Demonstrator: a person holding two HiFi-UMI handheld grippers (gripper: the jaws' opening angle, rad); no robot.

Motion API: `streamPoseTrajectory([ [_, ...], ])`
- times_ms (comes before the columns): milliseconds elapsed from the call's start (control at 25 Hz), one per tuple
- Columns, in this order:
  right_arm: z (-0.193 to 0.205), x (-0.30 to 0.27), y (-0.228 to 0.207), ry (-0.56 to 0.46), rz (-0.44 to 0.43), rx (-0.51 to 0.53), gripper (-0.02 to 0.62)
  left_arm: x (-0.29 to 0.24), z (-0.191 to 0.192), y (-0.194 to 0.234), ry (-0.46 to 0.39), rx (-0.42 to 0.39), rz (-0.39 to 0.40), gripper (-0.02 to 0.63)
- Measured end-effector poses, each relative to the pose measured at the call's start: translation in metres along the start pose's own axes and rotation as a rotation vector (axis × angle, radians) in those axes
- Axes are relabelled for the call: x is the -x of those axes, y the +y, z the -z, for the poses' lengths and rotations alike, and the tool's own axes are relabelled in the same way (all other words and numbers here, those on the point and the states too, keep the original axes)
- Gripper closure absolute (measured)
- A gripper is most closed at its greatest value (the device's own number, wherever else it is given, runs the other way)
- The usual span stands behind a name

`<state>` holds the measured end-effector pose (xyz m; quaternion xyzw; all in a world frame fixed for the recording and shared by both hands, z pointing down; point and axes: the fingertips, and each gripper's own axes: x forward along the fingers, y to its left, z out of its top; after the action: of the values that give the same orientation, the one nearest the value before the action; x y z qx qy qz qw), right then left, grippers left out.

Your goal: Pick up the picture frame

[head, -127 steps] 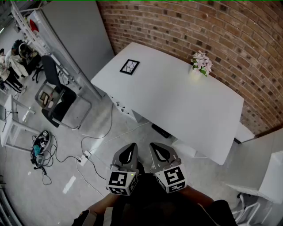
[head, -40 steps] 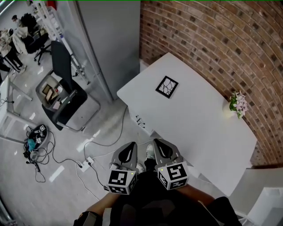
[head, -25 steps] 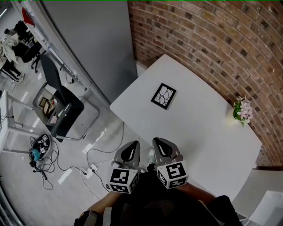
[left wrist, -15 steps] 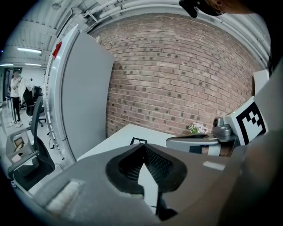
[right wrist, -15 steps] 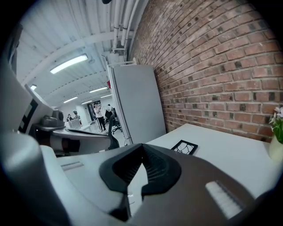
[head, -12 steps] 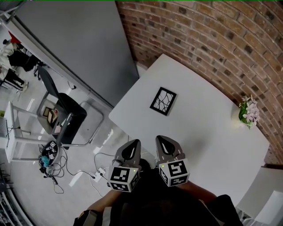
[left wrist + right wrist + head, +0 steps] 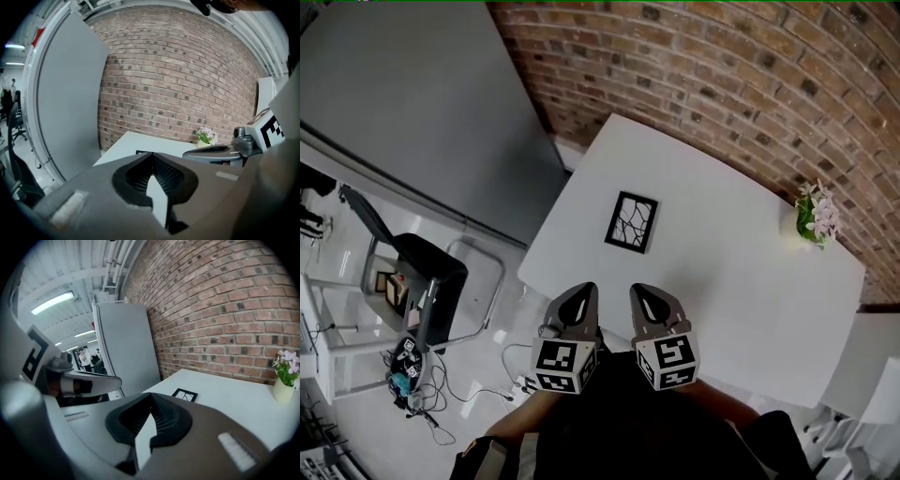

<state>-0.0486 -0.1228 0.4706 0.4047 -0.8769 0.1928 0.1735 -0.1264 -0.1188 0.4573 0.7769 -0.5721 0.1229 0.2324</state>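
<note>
A black picture frame [image 7: 631, 221] with a white branching pattern lies flat on the white table [image 7: 722, 281], towards its left end. The right gripper view shows the picture frame [image 7: 184, 394] beyond the jaws. Both grippers hover side by side over the table's near edge, short of the frame. My left gripper [image 7: 578, 301] is shut with nothing in it, and so is my right gripper [image 7: 648, 302]. In the left gripper view the frame is mostly hidden behind the shut jaws [image 7: 151, 155].
A small vase of pink flowers [image 7: 814, 213] stands at the table's far right by the brick wall [image 7: 750, 75]. A grey panel [image 7: 412, 112] rises to the left. A black chair [image 7: 422, 272] and cables [image 7: 412, 394] sit on the floor at left.
The table and frame have shifted closer and more central in the head view as both grippers moved forward to the table's near edge. Both stayed shut.
</note>
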Motion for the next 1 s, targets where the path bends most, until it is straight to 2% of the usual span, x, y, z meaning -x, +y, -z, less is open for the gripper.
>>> streamPoseTrajectory([
  [160,-0.003,-0.020,-0.018,0.016,0.096,-0.032,0.594,-0.030,-0.001,0.015,0.038,-0.034,0.052,0.607],
  [440,0.011,-0.048,-0.040,0.070,0.208,-0.076,0.594,-0.076,0.012,0.031,0.115,-0.056,0.128,0.607],
  [800,0.032,-0.085,-0.065,0.157,0.257,-0.118,0.590,-0.129,0.032,0.046,0.213,-0.075,0.143,0.568],
  [840,0.035,-0.089,-0.068,0.168,0.257,-0.128,0.550,-0.135,0.035,0.049,0.224,-0.073,0.143,0.565],
  [1000,0.052,-0.101,-0.081,0.213,0.278,-0.161,0.534,-0.156,0.048,0.056,0.270,-0.060,0.156,0.536],
])
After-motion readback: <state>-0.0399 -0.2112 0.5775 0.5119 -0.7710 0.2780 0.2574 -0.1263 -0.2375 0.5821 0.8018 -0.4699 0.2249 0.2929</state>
